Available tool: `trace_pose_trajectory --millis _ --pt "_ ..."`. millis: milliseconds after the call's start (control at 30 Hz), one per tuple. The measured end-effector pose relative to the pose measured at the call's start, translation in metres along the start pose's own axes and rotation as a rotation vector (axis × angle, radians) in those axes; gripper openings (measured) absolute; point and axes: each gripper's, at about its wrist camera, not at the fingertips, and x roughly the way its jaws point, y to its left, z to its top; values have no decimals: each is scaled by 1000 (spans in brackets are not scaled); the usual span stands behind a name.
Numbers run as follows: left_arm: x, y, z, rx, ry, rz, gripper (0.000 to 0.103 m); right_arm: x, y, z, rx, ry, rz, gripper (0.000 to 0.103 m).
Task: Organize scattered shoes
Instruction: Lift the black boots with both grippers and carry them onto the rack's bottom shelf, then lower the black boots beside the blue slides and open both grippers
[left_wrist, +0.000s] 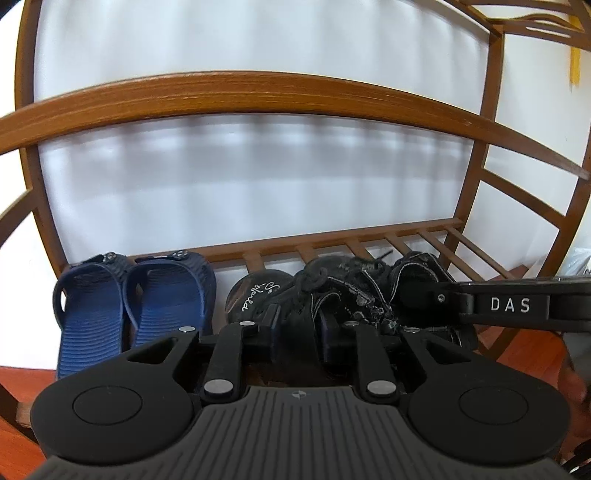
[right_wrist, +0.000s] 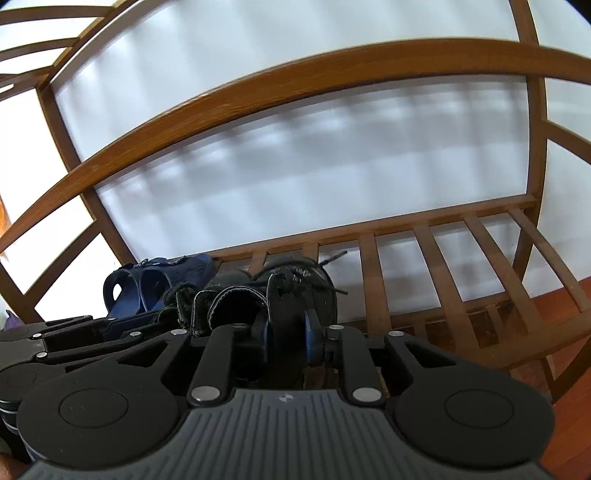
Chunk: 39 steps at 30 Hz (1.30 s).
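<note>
A pair of black lace-up shoes sits on the lower slatted shelf (left_wrist: 402, 236) of a wooden shoe rack. My left gripper (left_wrist: 301, 325) straddles the heel of the left black shoe (left_wrist: 314, 291). Its jaws stand slightly parted and open, and I see no squeeze on the heel. My right gripper (right_wrist: 287, 332) straddles the heel of the right black shoe (right_wrist: 295, 284) the same way, open, with its blue pad (right_wrist: 312, 332) showing beside the heel. The right black shoe (left_wrist: 417, 277) lies close beside the left one. A pair of blue slippers (left_wrist: 129, 306) stands to the left, toes to the wall.
The upper shelf's front rail (left_wrist: 258, 92) arches overhead. The bare slats (right_wrist: 461, 258) to the right of the shoes hold nothing. The rack's side frame (right_wrist: 535, 147) stands at the right, with a white wall behind and red-brown floor (left_wrist: 22, 384) below. The right tool's bar marked DAS (left_wrist: 509, 304) crosses the left view.
</note>
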Motion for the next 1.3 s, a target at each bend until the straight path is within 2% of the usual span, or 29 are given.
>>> trace_pose_trajectory --millis 167,333,400,933,1300 --pt "1 2 0 -3 1 4 30 -4 -4 -1 7 -11 1 27" --pt "-12 4 2 -22 -31 15 46 -17 0 -2 -20 -39 4 27" --pt "-18 2 3 -17 -39 12 49 -25 1 -4 -26 -47 8 27" --pt "-66 -4 -15 -77 -56 19 60 -77 15 -31 -109 -79 29 27" --pt "-44 -21 -46 -24 41 46 61 -67 19 -54 -191 -43 1 27"
